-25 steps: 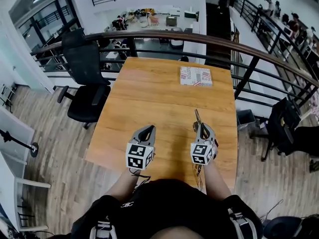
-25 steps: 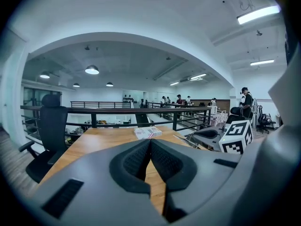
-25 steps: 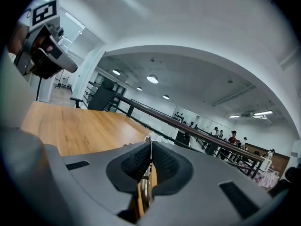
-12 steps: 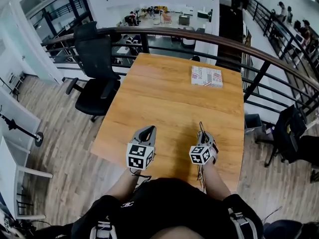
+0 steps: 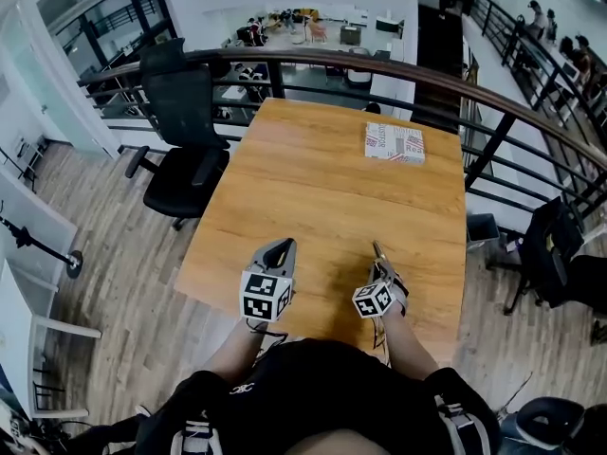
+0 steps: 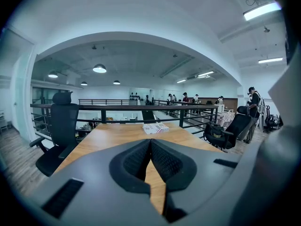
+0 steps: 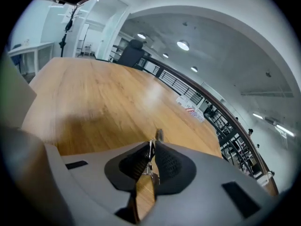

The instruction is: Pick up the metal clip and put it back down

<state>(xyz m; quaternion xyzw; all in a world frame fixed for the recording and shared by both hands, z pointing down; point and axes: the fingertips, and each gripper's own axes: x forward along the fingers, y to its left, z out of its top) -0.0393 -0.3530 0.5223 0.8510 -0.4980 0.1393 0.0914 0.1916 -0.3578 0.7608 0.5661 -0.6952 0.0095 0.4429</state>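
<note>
Right gripper (image 5: 381,267) has sunk toward the table (image 5: 313,178), just loosening around one metal clip (image 5: 377,250); left gripper (image 5: 281,245) closed.

Before you runs the rectangular wooden table (image 5: 322,178). Near its far right corner lies the flat printed cardboard box (image 5: 395,144). The black office chair (image 5: 180,121) stands off its far left corner. The dark wood-topped metal railing (image 5: 379,67) curves behind the far edge and down your right. The slim metal clip (image 5: 377,251) is over the near right part.
</note>
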